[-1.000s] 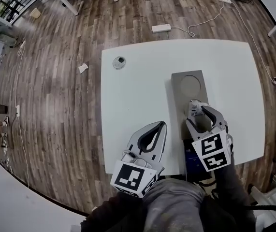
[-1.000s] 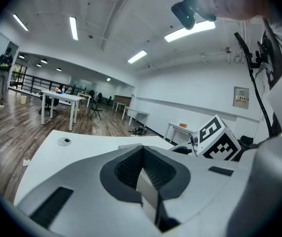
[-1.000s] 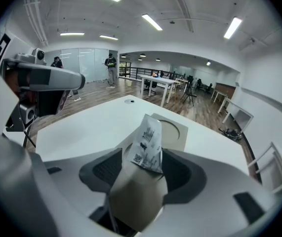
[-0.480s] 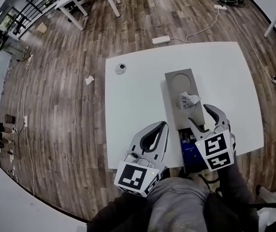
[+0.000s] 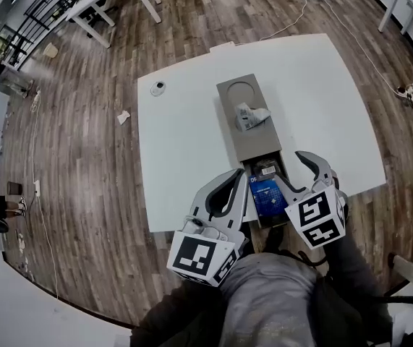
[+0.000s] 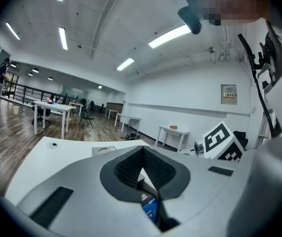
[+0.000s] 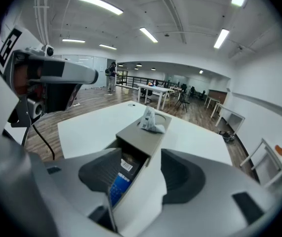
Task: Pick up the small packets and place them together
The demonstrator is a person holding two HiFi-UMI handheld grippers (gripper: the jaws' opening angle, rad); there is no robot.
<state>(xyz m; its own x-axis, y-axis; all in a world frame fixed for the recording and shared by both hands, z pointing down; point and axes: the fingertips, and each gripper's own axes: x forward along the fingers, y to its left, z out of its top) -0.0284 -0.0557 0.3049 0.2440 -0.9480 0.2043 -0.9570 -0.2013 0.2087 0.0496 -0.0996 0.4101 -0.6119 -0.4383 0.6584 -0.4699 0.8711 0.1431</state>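
A small silvery packet (image 5: 251, 116) (image 7: 149, 121) lies loose on top of the long grey box (image 5: 253, 147) (image 7: 141, 135). The box's drawer is pulled out toward me. In it lie a blue packet (image 5: 269, 197) (image 7: 118, 184) (image 6: 150, 209) and a dark packet with a barcode label (image 5: 265, 169) (image 7: 126, 164). My right gripper (image 5: 288, 168) (image 7: 140, 167) hovers open over the drawer's right side, its jaws straddling the drawer wall and holding nothing. Just left of the drawer, my left gripper (image 5: 244, 183) (image 6: 141, 149) is shut and empty.
The white table (image 5: 192, 136) holds a small round object (image 5: 158, 88) (image 6: 55, 144) at its far left. On the wooden floor to the left lies a crumpled paper (image 5: 123, 116). Other white tables stand farther off. The table's near edge runs just under both grippers.
My right gripper let go of the silvery packet on the box top and drew back to the open drawer. The left gripper kept its place.
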